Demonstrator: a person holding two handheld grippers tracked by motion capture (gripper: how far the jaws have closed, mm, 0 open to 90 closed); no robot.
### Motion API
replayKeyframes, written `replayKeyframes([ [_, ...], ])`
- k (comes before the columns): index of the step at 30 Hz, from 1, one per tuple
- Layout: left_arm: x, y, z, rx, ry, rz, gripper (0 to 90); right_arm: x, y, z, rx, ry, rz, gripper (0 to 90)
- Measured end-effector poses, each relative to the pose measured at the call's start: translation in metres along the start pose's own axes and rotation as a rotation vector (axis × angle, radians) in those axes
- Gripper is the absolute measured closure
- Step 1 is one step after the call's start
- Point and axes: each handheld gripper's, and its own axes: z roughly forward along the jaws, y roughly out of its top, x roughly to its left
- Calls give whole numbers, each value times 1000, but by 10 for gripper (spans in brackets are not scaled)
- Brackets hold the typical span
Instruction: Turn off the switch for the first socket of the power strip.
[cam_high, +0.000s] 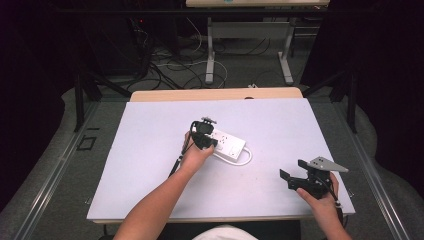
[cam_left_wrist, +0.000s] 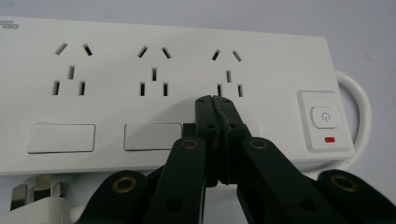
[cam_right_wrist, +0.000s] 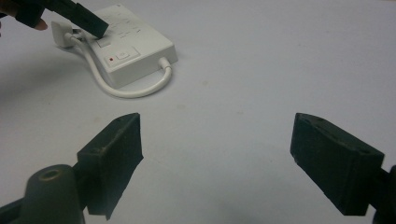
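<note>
Currently the left tongs (cam_left_wrist: 214, 99), pressed together, rest on the white plastic power strip (cam_left_wrist: 261, 60); steer them squarely toward its square power button (cam_left_wrist: 323, 116). Right tongs (cam_right_wrist: 217, 161) wait spread.

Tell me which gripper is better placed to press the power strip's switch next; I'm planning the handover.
Left, probably. The left gripper, jaws shut, already sits on the power strip, tips a short way from the switch. The right gripper hangs open over bare table, well away from the strip.
</note>
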Motion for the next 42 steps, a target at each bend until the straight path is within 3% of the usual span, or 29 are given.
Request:
replayKeyframes([
  [8,2,0,-2,8,-9,-13,900,1,0,-1,-9,-2,-3,163],
  [11,4,0,-4,9,-5,-17,900,1,0,-2,10,-1,-5,163],
  [12,4,0,-4,6,-7,-24,900,1,0,-1,-8,0,-1,163],
  [21,4,0,-12,-9,-22,-9,858,1,0,1,-5,-1,2,163],
  [27,2,0,-18,-28,-37,-27,817,2,0,1,-6,-1,2,163],
  [33,2,0,-26,-34,-58,-10,776,1,0,1,-4,2,7,163],
  [34,1,0,-26,-44,-66,-27,765,1,0,1,-4,3,7,163],
  [42,-1,-1,-36,-63,-91,-22,687,1,0,0,0,0,8,163],
])
